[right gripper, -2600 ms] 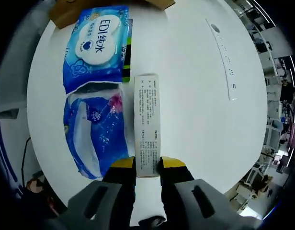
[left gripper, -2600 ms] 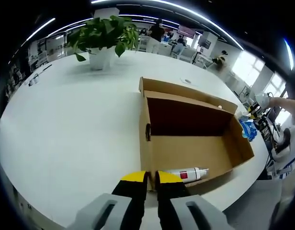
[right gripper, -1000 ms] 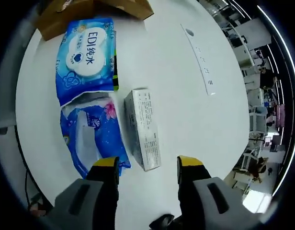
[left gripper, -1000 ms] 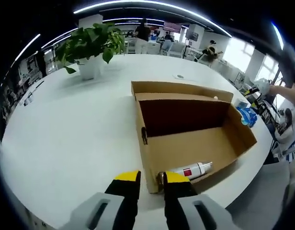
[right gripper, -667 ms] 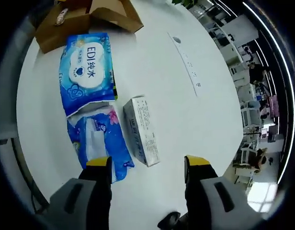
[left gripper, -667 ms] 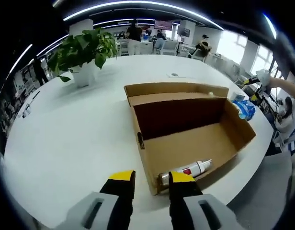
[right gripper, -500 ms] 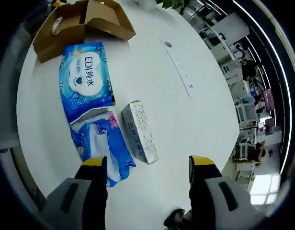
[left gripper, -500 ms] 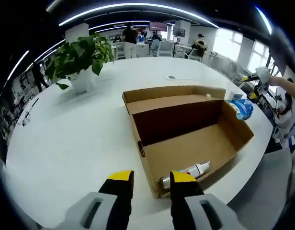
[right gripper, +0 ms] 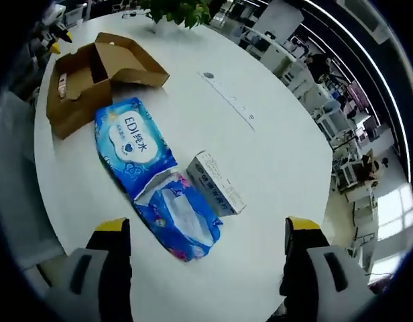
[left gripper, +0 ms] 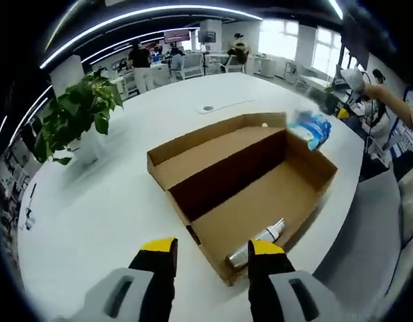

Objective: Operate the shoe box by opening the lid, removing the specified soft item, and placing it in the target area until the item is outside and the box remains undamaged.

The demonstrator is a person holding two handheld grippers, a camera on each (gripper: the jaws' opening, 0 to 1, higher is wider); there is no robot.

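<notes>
Shoe box [left gripper: 260, 181] sits open on the white table [left gripper: 106, 201], lid flap folded back, a spray bottle [left gripper: 257, 243] lying inside near the front corner. The soft items are already out: wet-wipes pack [right gripper: 134, 144] and tissue pack [right gripper: 183, 221] lie flat just beside a small white carton [right gripper: 216, 182], apart from the box. Left gripper [left gripper: 210, 249] part open and right gripper [right gripper: 206, 231] spread wide, both empty; the packs look light, squashy and slick-filmed, so best pinched across a short edge or seam.
</notes>
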